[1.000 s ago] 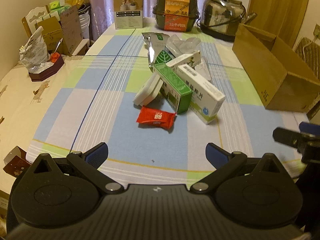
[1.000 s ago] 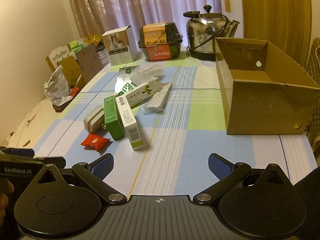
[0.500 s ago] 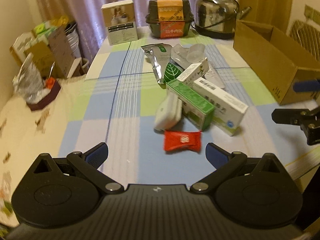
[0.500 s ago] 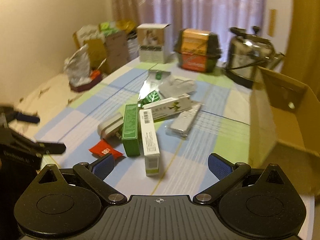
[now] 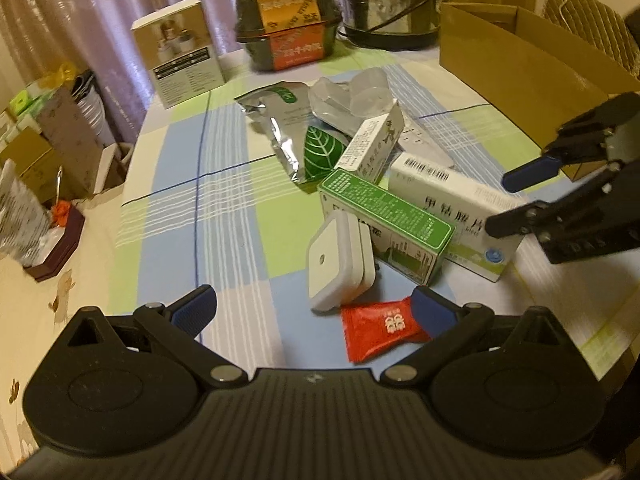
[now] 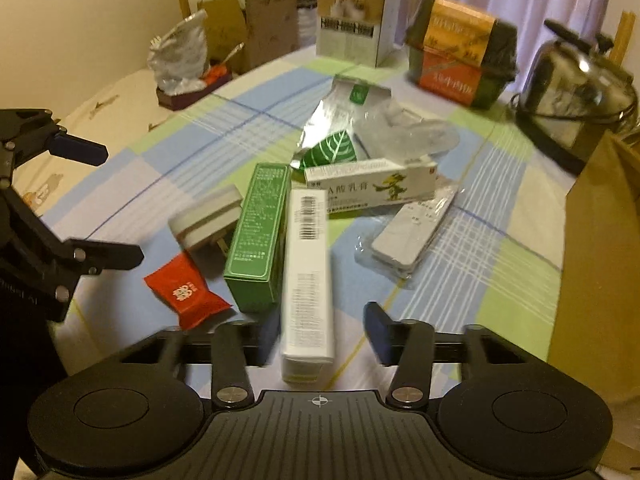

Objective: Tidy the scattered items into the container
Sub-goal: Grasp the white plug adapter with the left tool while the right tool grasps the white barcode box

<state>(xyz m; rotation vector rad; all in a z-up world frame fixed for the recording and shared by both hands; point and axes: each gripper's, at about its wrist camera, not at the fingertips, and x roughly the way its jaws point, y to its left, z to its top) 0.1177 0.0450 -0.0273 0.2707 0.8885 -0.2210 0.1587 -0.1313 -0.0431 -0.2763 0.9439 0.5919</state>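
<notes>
Scattered items lie in a pile on the checked tablecloth. A red candy packet (image 5: 380, 330) lies just inside the right finger of my open left gripper (image 5: 314, 306), with a white plug adapter (image 5: 336, 264) right ahead of it. A green box (image 6: 260, 236) leans beside a long white medicine box (image 6: 308, 280). My right gripper (image 6: 320, 338) straddles the near end of that white box with its fingers partly narrowed, and a gap still shows beside the right finger. The open cardboard box (image 5: 520, 60) stands at the right.
Behind the pile lie a foil pouch (image 5: 288, 136), a clear plastic bag (image 5: 352, 96), a small crocodile-print box (image 6: 372, 188) and a wrapped grey strip (image 6: 412, 232). A kettle (image 6: 576, 92), a black food tub (image 5: 288, 36) and a white carton (image 5: 180, 52) line the far edge.
Both grippers have moved forward and down to the pile. The right gripper's fingers have narrowed around the white medicine box. The left gripper now reaches the red packet.
</notes>
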